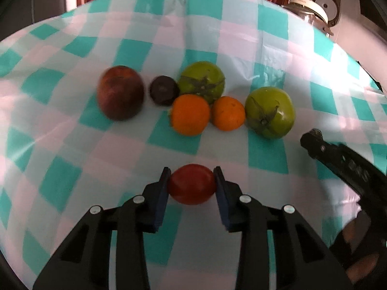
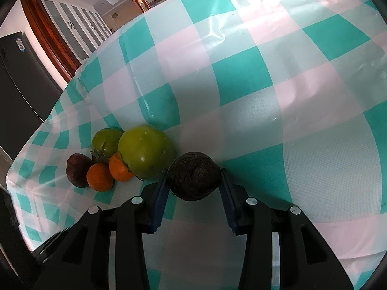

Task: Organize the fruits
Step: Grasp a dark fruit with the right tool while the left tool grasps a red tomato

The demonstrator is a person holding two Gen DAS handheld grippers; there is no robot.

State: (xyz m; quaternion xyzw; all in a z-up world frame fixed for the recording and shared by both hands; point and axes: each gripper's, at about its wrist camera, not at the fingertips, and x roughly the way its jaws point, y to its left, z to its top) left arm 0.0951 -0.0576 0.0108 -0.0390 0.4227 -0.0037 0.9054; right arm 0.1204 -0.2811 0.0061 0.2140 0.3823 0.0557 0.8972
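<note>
My left gripper [image 1: 192, 171] is shut on a red tomato [image 1: 192, 184] above the checked cloth. Beyond it lie a red apple [image 1: 120, 93], a dark purple fruit [image 1: 164, 90], two green tomatoes [image 1: 202, 81] [image 1: 270, 111] and two oranges [image 1: 190, 114] [image 1: 228, 113]. My right gripper [image 2: 194, 175] is shut on a rough dark brown fruit [image 2: 194, 176], just right of a large green tomato [image 2: 146, 152]. To its left sit the other green tomato [image 2: 106, 141], two oranges [image 2: 100, 177] [image 2: 119, 168] and the purple fruit [image 2: 78, 170]. The right gripper also shows in the left wrist view [image 1: 312, 136].
The table carries a teal, pink and white checked cloth [image 2: 266, 84]. A glass jar with a white lid [image 1: 308, 7] stands beyond the far right edge. Wooden door frames [image 2: 48, 24] and a dark fridge [image 2: 19, 84] stand behind the table.
</note>
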